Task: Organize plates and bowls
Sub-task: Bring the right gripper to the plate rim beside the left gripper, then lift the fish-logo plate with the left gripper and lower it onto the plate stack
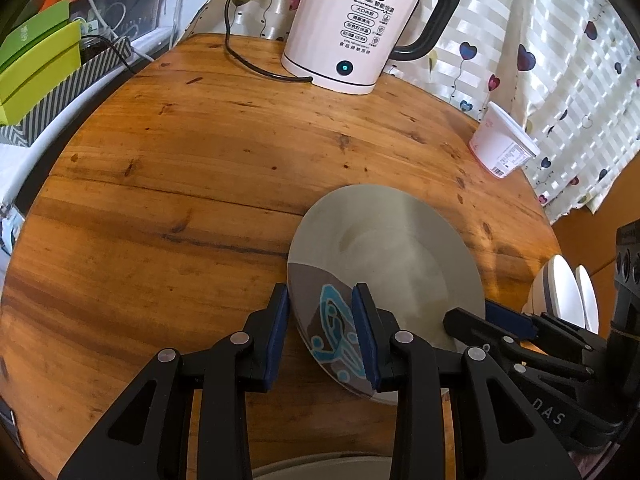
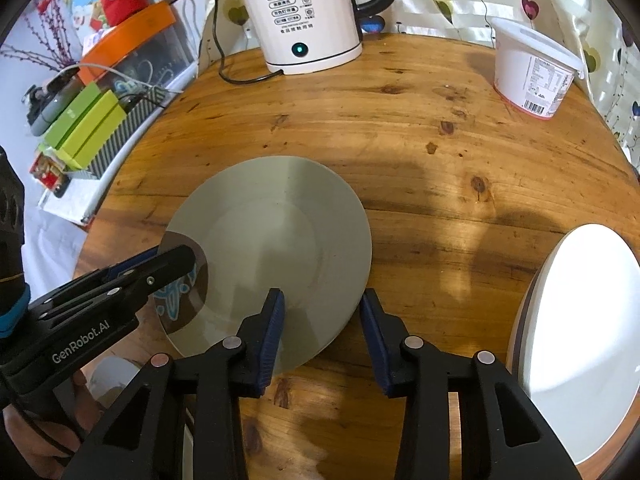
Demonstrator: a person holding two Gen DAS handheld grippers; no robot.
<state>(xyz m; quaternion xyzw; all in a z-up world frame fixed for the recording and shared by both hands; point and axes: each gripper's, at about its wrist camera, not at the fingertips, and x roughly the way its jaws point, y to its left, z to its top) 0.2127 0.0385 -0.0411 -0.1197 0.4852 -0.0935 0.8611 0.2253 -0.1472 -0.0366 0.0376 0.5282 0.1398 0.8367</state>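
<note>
A grey-green plate (image 1: 384, 248) with a brown and blue pattern on one side hangs tilted over the round wooden table (image 1: 160, 200). My left gripper (image 1: 322, 336) is shut on its patterned rim, one pad under the edge and one on the face. From the right wrist the same plate (image 2: 276, 232) fills the middle, and the left gripper (image 2: 160, 268) clasps its left rim. My right gripper (image 2: 322, 320) takes the near right rim, its left pad on the face and its right pad against the outer edge. White dishes (image 2: 580, 340) stand on edge at the right.
A white electric kettle (image 1: 344, 28) with a black cord stands at the table's back. A white tub (image 2: 528, 72) sits at the back right by the heart-print curtain. Green boxes (image 2: 88, 128) lie off the left edge. Another pale dish (image 1: 320, 468) shows below my left gripper.
</note>
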